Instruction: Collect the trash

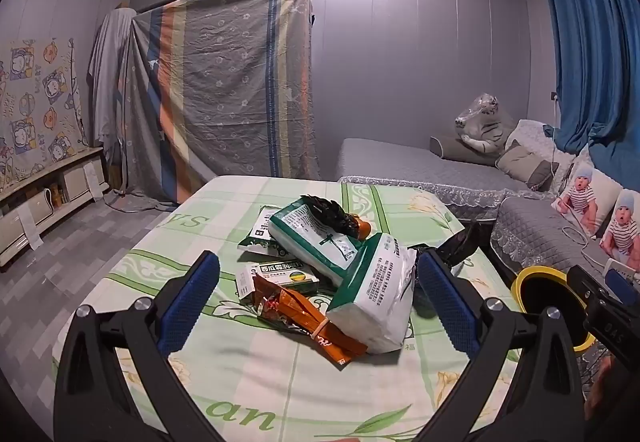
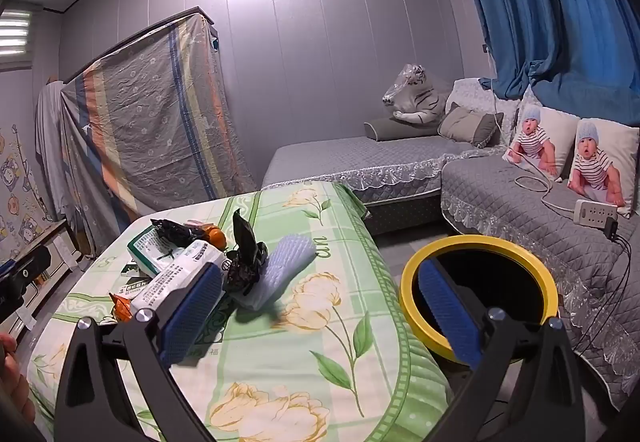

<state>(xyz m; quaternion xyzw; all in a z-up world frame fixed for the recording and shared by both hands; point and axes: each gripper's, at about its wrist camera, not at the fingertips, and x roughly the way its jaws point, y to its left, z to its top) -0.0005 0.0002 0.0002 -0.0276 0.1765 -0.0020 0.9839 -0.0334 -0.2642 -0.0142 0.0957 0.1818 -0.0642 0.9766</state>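
A pile of trash lies on the green floral tablecloth (image 1: 256,374): two white-and-green tissue packs (image 1: 372,294) (image 1: 316,238), an orange wrapper (image 1: 316,322), a small green box (image 1: 288,276) and crumpled black wrappers (image 1: 332,216). My left gripper (image 1: 318,302) is open, its pads either side of the near tissue pack and orange wrapper, above them. In the right wrist view the pile (image 2: 176,262) sits left, with a black wrapper (image 2: 246,262) and a white foam sleeve (image 2: 280,270). My right gripper (image 2: 316,310) is open and empty over the table's right edge. A yellow-rimmed black bin (image 2: 480,294) stands beside the table.
A grey sofa (image 2: 520,202) with baby-print pillows, a power strip (image 2: 594,212) and cables runs along the right. A sheet-draped wardrobe (image 1: 224,90) stands behind the table. A low cabinet (image 1: 44,202) is at the left. The bin also shows in the left wrist view (image 1: 516,286).
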